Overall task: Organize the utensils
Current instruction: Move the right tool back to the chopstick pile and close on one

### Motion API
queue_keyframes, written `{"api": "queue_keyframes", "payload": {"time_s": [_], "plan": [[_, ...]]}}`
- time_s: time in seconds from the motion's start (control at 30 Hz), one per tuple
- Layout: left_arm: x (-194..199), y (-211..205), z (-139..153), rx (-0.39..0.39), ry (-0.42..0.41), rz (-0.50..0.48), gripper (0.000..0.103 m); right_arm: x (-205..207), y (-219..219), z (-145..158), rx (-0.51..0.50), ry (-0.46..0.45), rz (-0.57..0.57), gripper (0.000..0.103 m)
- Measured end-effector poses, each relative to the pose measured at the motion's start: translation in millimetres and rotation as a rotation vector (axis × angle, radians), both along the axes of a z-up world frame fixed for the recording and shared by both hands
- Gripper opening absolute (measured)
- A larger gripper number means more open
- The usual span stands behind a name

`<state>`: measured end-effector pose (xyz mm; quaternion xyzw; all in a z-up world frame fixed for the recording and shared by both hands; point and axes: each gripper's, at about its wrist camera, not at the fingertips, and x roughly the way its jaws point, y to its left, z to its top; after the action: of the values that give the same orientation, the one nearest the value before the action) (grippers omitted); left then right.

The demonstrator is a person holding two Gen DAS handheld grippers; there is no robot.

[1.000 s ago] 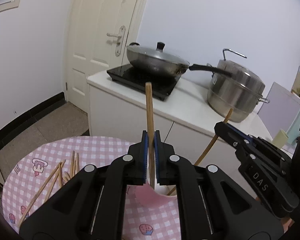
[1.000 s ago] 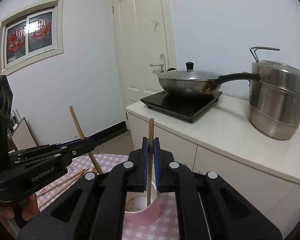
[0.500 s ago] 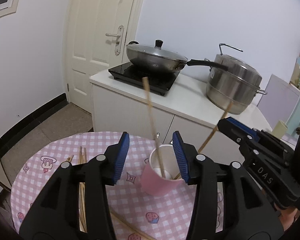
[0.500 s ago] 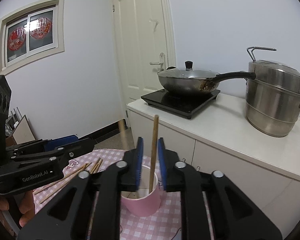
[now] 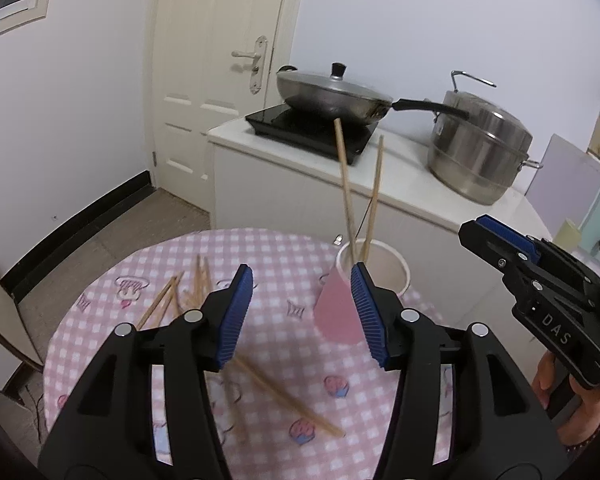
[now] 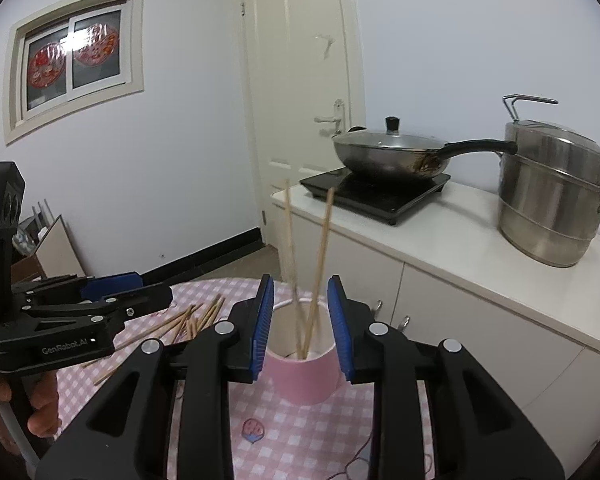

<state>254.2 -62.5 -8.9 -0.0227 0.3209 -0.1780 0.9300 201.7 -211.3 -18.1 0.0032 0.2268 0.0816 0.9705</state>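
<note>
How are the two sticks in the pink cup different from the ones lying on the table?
The two chopsticks in the cup stand nearly upright, leaning apart inside the pink cup; the loose chopsticks lie flat on the checked tablecloth. The cup pair is gathered in one place; the loose ones are scattered, some crossing. Both look like plain wooden sticks of similar length.

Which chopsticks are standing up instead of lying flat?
The two chopsticks in the pink cup stand up, leaning on its rim. All the other chopsticks lie flat on the checked tablecloth.
</note>
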Motion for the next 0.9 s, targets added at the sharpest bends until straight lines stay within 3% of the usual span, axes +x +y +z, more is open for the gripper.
{"api": "queue_keyframes", "payload": {"time_s": [0.1,0.47,0.7,0.83,0.9], "plan": [[-6.1,12.6,-3.6,0.021,0.017,0.014,0.058,-2.1,12.9,-5.5,-0.012,0.015,0.028,0.026],[-7.3,61.5,-36.3,0.087,0.148,0.045,0.058,13.5,75.3,-37.8,-0.087,0.125,0.184,0.026],[19.5,88.1,-69.5,0.055,0.267,0.087,0.058,43.4,104.3,-72.8,-0.133,0.232,0.237,0.026],[42.0,94.7,-90.0,0.039,0.336,0.111,0.044,61.4,115.3,-92.6,-0.155,0.284,0.251,0.026],[52.7,96.0,-98.7,0.03,0.365,0.125,0.041,69.5,118.8,-100.4,-0.166,0.301,0.249,0.026]]}}
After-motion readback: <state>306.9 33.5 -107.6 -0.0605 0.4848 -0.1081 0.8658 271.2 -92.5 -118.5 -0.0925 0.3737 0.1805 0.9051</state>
